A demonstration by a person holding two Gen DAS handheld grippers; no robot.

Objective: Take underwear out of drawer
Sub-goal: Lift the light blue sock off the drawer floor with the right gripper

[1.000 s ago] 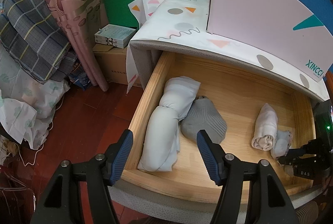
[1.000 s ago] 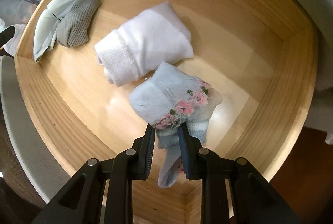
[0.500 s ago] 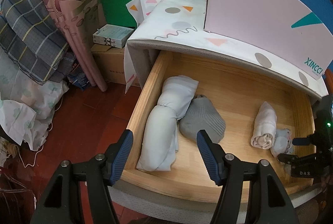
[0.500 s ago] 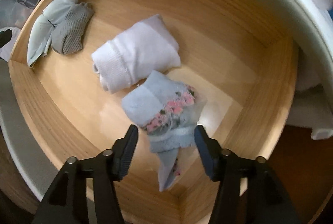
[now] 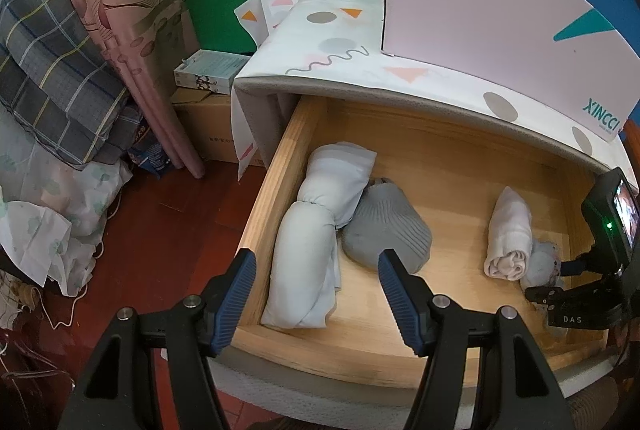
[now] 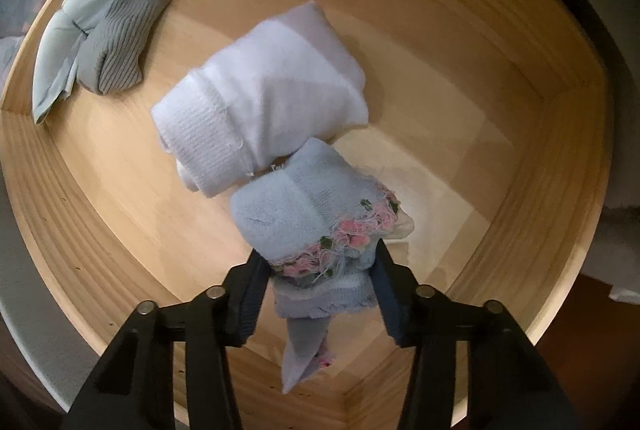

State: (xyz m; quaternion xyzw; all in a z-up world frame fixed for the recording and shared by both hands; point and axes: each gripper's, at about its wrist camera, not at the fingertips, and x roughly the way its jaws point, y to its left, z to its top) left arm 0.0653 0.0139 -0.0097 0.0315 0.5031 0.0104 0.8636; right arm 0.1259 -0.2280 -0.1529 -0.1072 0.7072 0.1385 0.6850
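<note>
My right gripper (image 6: pixel 318 272) is closing its jaws around the soft blue underwear with pink flowers (image 6: pixel 308 222) inside the wooden drawer (image 6: pixel 560 134). My left gripper (image 5: pixel 316 294) is waiting open, holding nothing.

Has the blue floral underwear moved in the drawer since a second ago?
Yes. The blue floral underwear now touches the white roll, nearer than before. The right tongs, jaws just closing, straddle its lace edge.
</note>
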